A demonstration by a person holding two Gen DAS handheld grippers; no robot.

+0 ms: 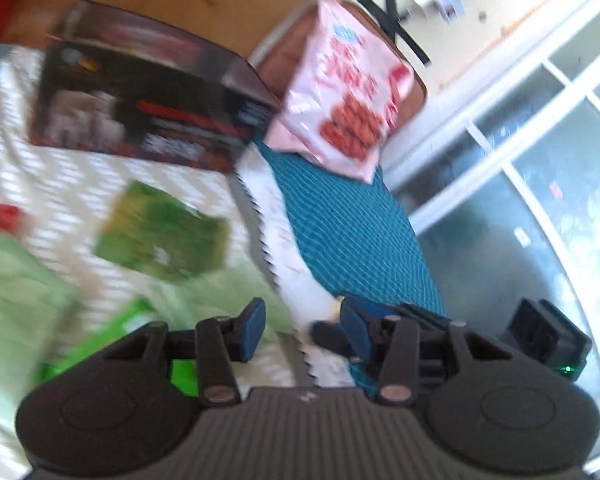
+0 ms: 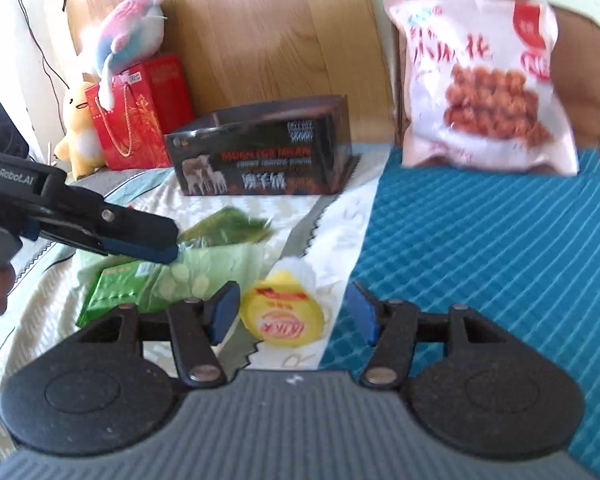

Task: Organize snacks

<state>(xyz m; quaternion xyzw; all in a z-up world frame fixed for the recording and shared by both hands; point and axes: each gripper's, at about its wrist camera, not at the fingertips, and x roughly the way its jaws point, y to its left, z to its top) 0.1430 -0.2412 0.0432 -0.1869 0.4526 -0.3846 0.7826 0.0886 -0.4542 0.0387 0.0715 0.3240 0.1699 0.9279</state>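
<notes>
A pink snack bag (image 2: 480, 84) printed with fried balls leans upright against a brown chair back, on the blue quilted mat (image 2: 480, 248); it also shows in the left wrist view (image 1: 340, 92). A dark box (image 2: 264, 156) stands on the white cloth, also in the left wrist view (image 1: 148, 96). A dark green packet (image 2: 228, 226), a light green bag (image 2: 204, 268) and a bright green packet (image 2: 112, 292) lie in front of it. A yellow round snack (image 2: 286, 312) lies between the fingers of my right gripper (image 2: 294, 312), which is open. My left gripper (image 1: 302, 330) is open and empty; in the right wrist view (image 2: 156, 240) it hovers over the green packets.
A red gift bag (image 2: 140, 116), a yellow plush (image 2: 80, 128) and a pink-blue plush (image 2: 128, 40) stand at the back left against a wooden board (image 2: 268, 32). A window (image 1: 540, 184) is at the right in the left wrist view.
</notes>
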